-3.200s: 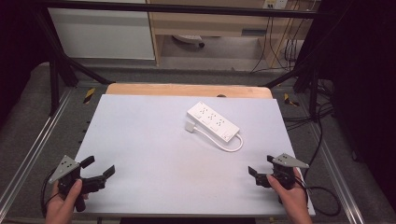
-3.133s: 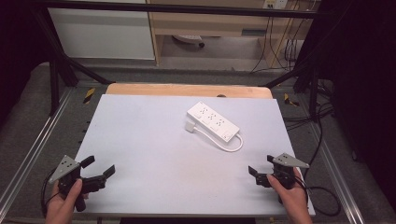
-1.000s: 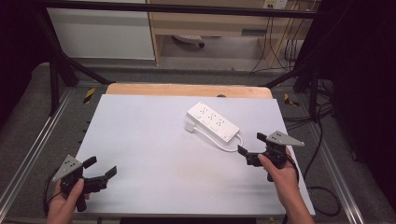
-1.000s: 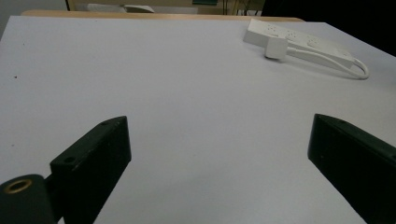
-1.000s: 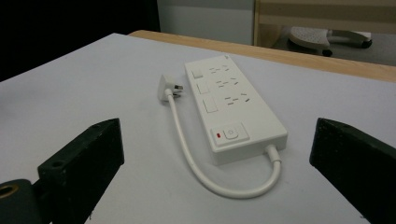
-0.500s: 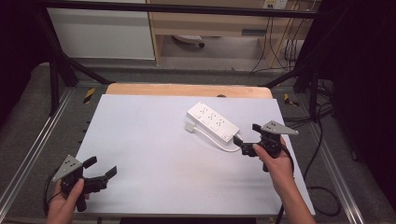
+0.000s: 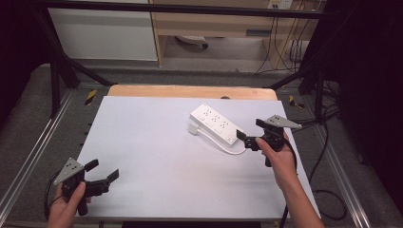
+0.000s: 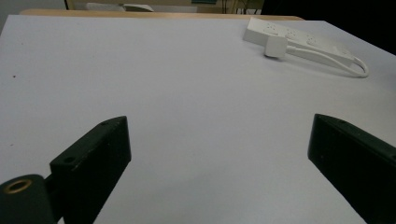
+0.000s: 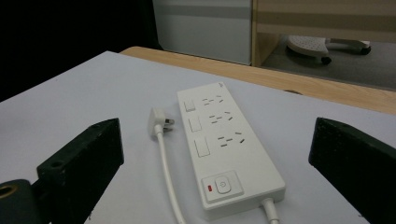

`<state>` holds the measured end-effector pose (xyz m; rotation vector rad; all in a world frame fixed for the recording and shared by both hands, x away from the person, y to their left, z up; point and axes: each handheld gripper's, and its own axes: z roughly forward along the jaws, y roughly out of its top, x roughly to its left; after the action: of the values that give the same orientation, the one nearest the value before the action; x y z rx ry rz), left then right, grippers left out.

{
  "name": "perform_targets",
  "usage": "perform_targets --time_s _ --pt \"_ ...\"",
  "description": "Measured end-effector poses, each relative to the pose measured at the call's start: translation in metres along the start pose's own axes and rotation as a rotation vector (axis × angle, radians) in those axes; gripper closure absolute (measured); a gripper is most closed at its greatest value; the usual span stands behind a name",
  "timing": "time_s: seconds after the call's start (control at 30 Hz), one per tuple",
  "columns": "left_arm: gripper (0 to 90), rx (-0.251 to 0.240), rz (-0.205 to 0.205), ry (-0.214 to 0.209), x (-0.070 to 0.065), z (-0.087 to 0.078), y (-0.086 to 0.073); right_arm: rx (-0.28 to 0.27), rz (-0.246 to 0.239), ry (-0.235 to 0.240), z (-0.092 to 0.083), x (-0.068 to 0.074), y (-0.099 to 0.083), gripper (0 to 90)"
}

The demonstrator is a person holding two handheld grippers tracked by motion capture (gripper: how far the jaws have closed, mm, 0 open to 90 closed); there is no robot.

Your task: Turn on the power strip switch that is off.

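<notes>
Step in hand, by judgement: approach to the power strip (image 7: 217,124), not yet gripped

Right gripper (image 7: 249,135): jaws spread wide, nothing between them, aimed at the near end of the strip; touching or just short of it, cannot tell from the high view. Held in the right hand (image 7: 277,154) at the right side of the table (image 7: 157,156)

Left gripper (image 7: 103,172): jaws spread wide, empty, parked near the front left corner of the table in the left hand (image 7: 69,206), well apart from the strip

Power strip: white, flat on the table, right of centre toward the far edge, lying at a slant. Seen along the right gripper's jaws, centred between them, switch (image 9: 223,185) with red light at the near end, three rows of sockets beyond

Cord (image 9: 169,184): white, leaving the near end, looping back along the strip's side

Plug (image 9: 158,118): white, on the table just beside the strip's far half, not inserted

Next move, by judgement: right gripper lower and forward until the jaws straddle the strip's near end across its width, then closing; cord loop close by, liable to be caught with it
</notes>
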<state>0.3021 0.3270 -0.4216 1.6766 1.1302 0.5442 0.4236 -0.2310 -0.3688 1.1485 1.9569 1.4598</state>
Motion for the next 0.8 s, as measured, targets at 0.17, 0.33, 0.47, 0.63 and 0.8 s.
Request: perform_targets --time_s 0.17,0.33,0.47,0.63,0.8 --pt "6.0 0.0 -0.003 0.0 0.0 0.0 0.0 0.002 0.005 -0.01 0.007 -0.003 0.002 3.3" --pt "6.0 0.0 0.0 0.0 0.0 0.0 0.0 0.0 0.002 -0.018 0.011 -0.004 0.005 3.6" --pt "6.1 0.001 -0.003 0.0 0.0 0.0 0.0 -0.001 -0.007 -0.022 0.016 -0.003 0.011 4.1" --pt "6.0 0.001 -0.004 0.002 0.0 0.0 0.0 0.001 -0.021 -0.026 0.024 -0.001 0.016 4.7" --pt "6.0 0.002 -0.004 0.0 0.0 0.0 0.0 -0.002 -0.027 -0.018 0.029 0.0 0.018 4.1"
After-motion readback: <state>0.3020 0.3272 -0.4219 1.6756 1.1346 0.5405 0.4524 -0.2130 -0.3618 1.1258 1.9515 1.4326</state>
